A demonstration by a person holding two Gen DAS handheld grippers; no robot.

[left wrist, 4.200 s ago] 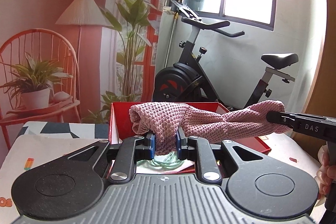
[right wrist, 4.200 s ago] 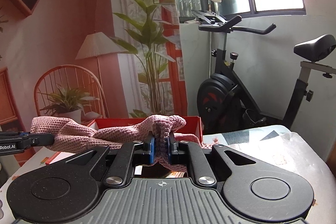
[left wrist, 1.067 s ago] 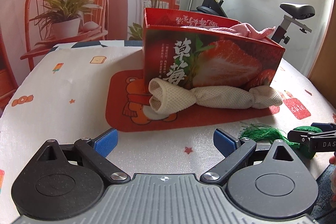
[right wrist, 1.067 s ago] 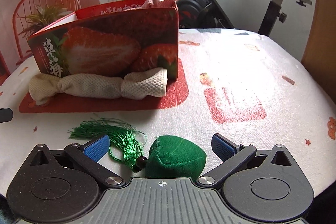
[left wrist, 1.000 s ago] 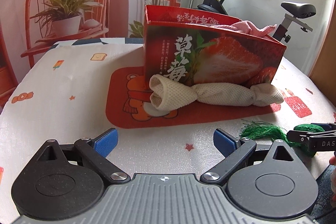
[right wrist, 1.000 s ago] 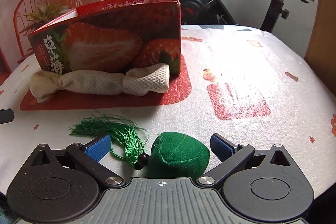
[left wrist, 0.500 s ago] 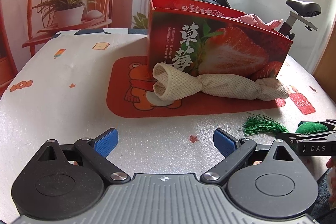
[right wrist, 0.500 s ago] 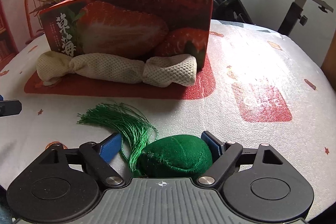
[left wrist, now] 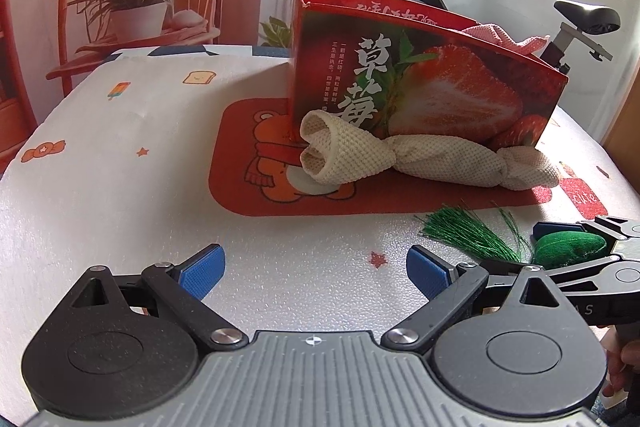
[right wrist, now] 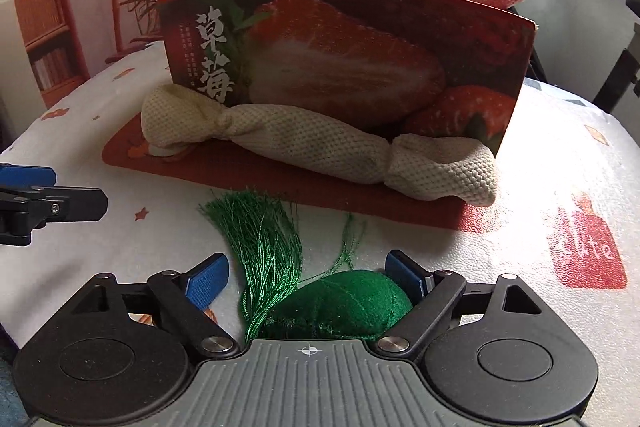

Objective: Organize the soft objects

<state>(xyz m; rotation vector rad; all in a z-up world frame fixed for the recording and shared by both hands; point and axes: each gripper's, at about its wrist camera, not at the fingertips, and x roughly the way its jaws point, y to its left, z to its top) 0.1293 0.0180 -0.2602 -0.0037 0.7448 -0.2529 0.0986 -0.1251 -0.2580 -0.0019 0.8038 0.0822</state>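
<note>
We see bare worktop (left wrist: 120, 187) at lower left, under our left tongs (left wrist: 316, 269), spread wide apart. Only the right view shows our right tongs (right wrist: 308, 277) apart around the green pouch (right wrist: 344, 303) at bottom centre, nearer in than half a second ago, one pad touching.

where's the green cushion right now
The green cushion lies on the table between the right gripper's open fingers, its tassel fanning toward the cream cloth roll in front of the strawberry box.
</note>
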